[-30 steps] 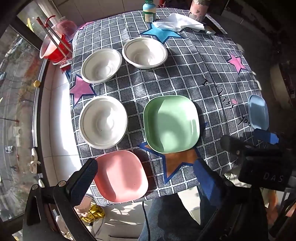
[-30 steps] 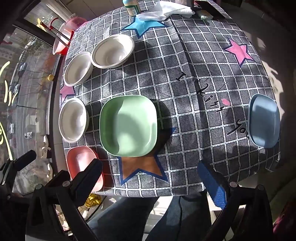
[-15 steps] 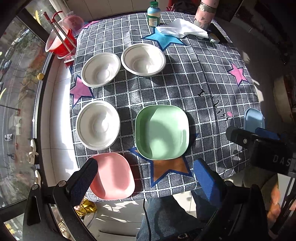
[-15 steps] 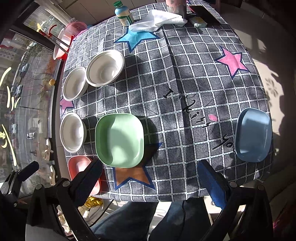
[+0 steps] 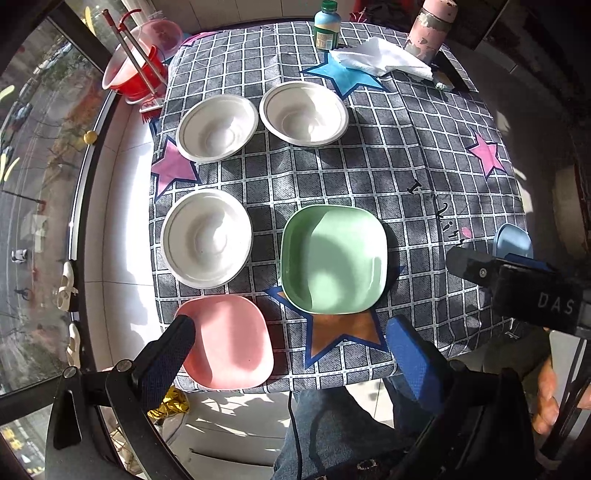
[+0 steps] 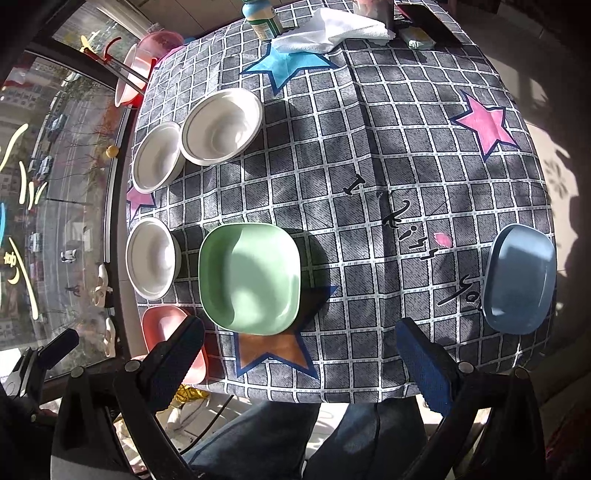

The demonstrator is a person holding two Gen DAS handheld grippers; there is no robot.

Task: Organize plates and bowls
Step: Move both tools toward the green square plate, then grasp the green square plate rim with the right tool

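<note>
Sorting has not visibly begun: three white bowls lie singly along the window side of the checked tablecloth, two at the far end just beside each other and one nearer; a green plate sits at the near middle, a pink plate at the near window corner, and a blue plate well apart at the opposite near edge. The left gripper and the right gripper both hover above the near table edge, fingers spread wide, holding nothing. A sound first step, judged from this layout, is to pinch one rim only, lift clear, and nest like with like, bowls into bowls and plates onto plates, lowering level so the stack seats squarely. In the left wrist view the blue plate is mostly hidden behind the right gripper's body; in the right wrist view the pink plate is partly covered by a finger. A bottle, a white cloth and a red bucket lie far off.
</note>
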